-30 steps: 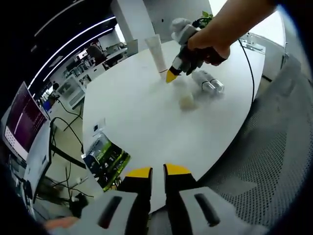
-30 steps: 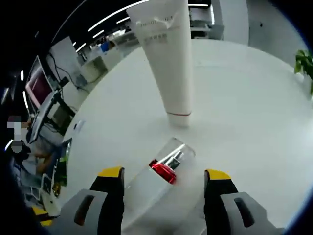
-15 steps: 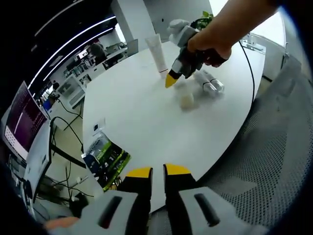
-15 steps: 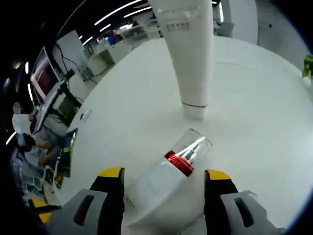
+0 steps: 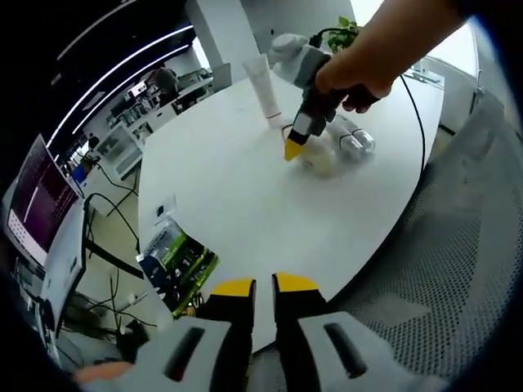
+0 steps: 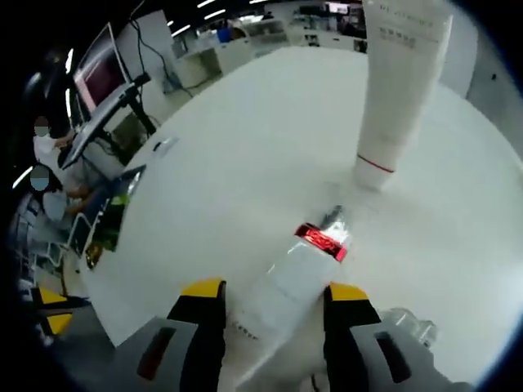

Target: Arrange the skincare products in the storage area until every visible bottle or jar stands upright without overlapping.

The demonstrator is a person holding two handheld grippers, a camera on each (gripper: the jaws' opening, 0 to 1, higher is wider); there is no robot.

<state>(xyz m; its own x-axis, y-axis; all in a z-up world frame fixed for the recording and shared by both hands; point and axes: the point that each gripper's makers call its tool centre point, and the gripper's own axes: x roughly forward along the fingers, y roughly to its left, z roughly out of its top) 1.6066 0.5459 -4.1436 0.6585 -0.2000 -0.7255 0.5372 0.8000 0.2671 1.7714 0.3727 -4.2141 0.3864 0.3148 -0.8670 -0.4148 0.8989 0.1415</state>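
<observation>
Right tool [image 6: 268,296] clamps red-collared bottle [image 6: 288,276]; left tool [image 5: 263,287] nearly closed, empty.

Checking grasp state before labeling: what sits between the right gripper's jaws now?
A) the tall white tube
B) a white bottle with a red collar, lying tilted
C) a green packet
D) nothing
B: in the right gripper view the white bottle with the red collar lies slanted between the right gripper tips, which close in on its sides, while the tall white tube stands upright beyond it on the table.
</observation>
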